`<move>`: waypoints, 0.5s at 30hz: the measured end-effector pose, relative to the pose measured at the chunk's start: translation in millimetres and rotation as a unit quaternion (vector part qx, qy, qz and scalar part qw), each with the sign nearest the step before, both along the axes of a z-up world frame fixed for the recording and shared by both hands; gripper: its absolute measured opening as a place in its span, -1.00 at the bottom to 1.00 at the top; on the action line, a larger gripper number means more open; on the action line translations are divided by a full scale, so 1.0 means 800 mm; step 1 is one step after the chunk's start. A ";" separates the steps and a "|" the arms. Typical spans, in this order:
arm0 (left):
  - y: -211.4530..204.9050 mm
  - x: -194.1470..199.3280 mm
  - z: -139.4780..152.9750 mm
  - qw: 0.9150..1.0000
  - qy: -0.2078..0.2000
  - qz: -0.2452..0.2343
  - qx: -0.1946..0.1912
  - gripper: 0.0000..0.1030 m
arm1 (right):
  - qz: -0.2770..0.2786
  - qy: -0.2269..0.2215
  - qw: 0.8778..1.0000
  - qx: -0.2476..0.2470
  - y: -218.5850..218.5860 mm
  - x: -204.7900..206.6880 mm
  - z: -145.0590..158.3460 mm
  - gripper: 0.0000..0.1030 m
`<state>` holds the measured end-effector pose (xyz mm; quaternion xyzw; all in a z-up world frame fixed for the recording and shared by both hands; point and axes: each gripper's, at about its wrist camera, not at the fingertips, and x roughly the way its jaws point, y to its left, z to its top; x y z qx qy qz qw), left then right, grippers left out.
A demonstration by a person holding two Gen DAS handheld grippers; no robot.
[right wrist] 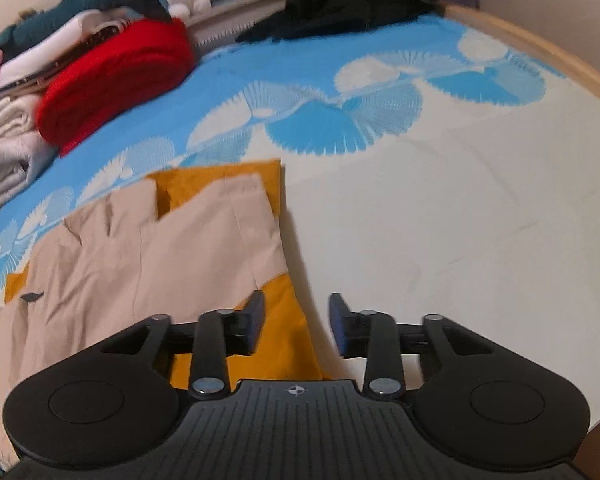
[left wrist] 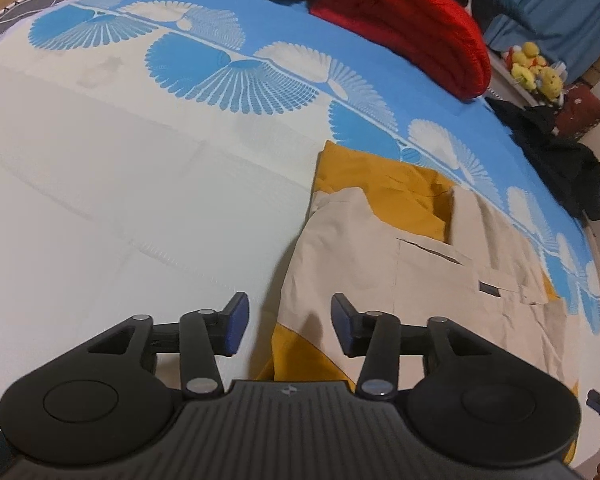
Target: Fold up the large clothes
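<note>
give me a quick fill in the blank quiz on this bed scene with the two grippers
1. The beige garment lying on the bed sheet has a lining coloured ____.
2. The jaws of the left gripper and the right gripper both stand ____, with nothing pinched.
3. The rolled blanket near the far side of the bed is ____.
4. The fan pattern on the sheet is white and ____.

Missing words: mustard yellow; open; red; blue
</note>
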<state>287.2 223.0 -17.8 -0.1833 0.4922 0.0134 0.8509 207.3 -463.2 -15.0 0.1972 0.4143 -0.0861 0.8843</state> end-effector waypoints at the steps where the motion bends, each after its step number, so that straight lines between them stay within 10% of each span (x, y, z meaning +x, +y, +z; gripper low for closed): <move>1: -0.002 0.002 -0.001 1.000 0.004 0.003 0.001 0.06 | 0.002 0.008 1.000 0.005 -0.001 0.001 -0.005 -0.23; 15: -0.020 0.029 -0.026 0.999 0.037 0.003 0.013 0.06 | 0.027 0.061 0.997 0.030 0.013 0.032 -0.039 -0.05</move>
